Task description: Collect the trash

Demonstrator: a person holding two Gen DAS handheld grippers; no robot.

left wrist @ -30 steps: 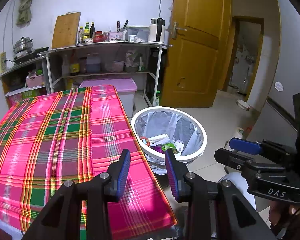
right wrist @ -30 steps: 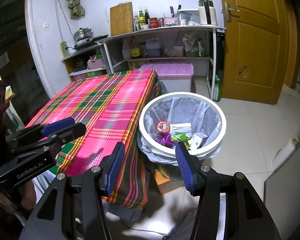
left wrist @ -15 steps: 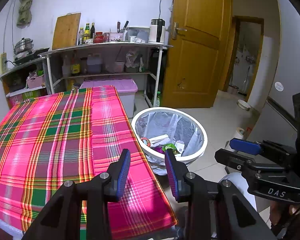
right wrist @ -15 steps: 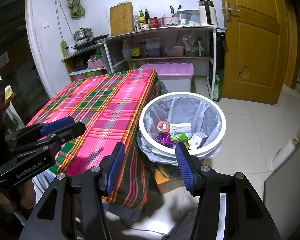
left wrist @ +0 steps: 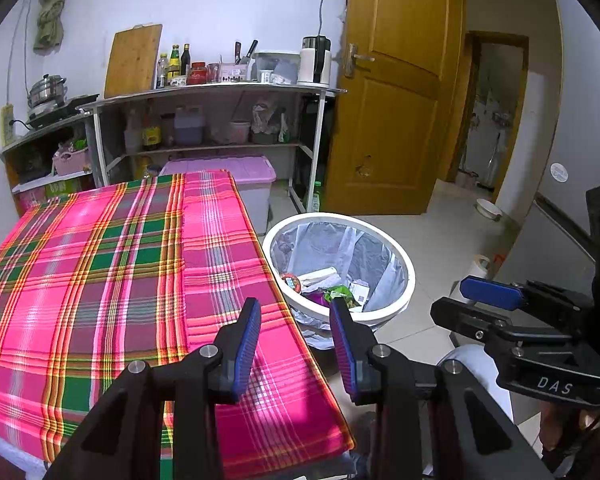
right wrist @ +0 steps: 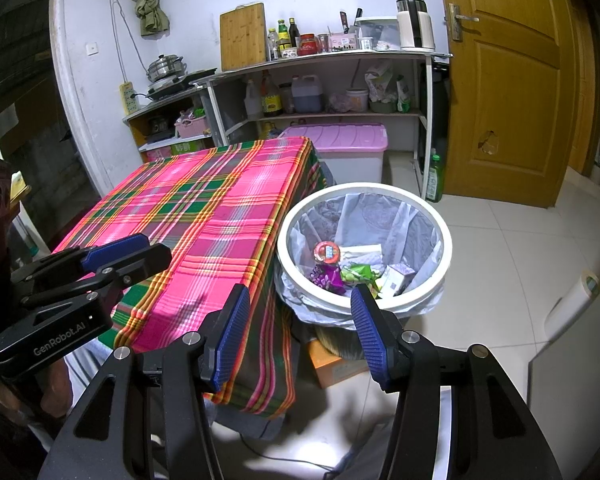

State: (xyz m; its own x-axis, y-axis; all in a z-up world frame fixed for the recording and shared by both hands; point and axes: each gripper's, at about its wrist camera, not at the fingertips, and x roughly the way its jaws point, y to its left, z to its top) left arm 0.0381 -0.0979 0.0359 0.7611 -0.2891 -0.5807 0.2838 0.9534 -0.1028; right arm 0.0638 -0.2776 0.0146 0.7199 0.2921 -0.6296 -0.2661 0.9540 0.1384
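White letters "DAS" stand on the black body of the right tool [left wrist: 496, 300], seen to the right of the left tool [left wrist: 294, 344]. "GenRobot.AI" stands in white on the left tool's body, left of the right tool. Labels on the shelf bottles [right wrist: 271, 98] are too small to read.

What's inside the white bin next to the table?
The white bin holds a clear liner, a round red lid, a purple wrapper, a green wrapper and a small carton. Anything underneath is covered.
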